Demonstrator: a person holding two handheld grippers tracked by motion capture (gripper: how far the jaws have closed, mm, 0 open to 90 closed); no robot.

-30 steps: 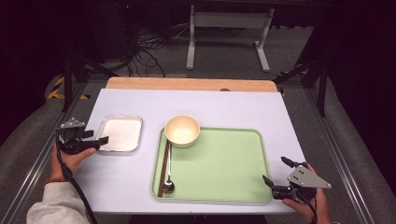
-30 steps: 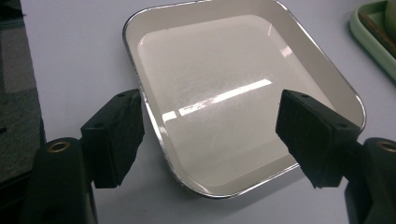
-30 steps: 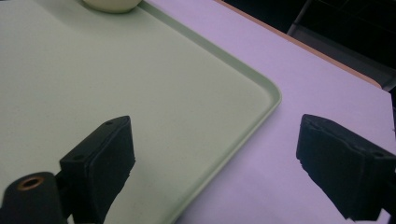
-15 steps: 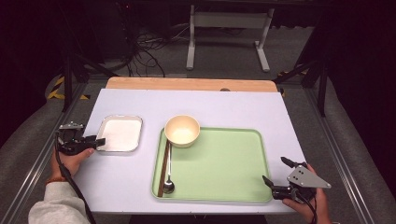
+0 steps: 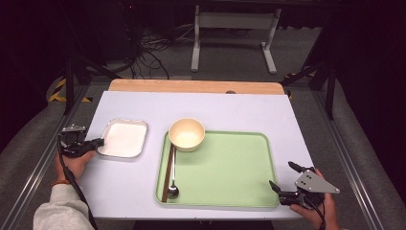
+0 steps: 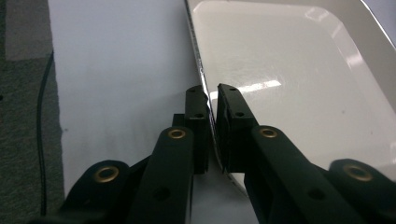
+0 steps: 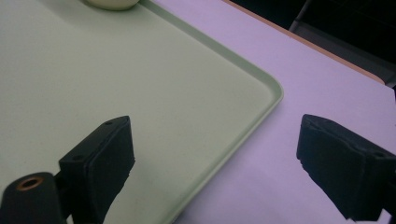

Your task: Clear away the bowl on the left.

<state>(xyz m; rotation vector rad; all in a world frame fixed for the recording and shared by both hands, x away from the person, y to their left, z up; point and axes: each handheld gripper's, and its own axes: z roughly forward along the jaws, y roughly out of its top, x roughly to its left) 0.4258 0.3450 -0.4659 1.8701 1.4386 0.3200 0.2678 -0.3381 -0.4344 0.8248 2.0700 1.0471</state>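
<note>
Altogether one white dish, rim pinched in left gripper fingers just closing; right gripper fingers apart.

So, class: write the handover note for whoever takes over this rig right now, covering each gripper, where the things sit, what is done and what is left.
Left gripper: its jaws have just been closing and now clamp the near rim of the white dish, which sits on the table left of the green tray.
Right gripper: open, at the tray's near right corner, holding nothing.
On the tray: bowl at the far left corner, chopsticks and spoon along the left edge.
Done: dish gripped.
Left: probably move the dish onto the tray's bare area.
</note>
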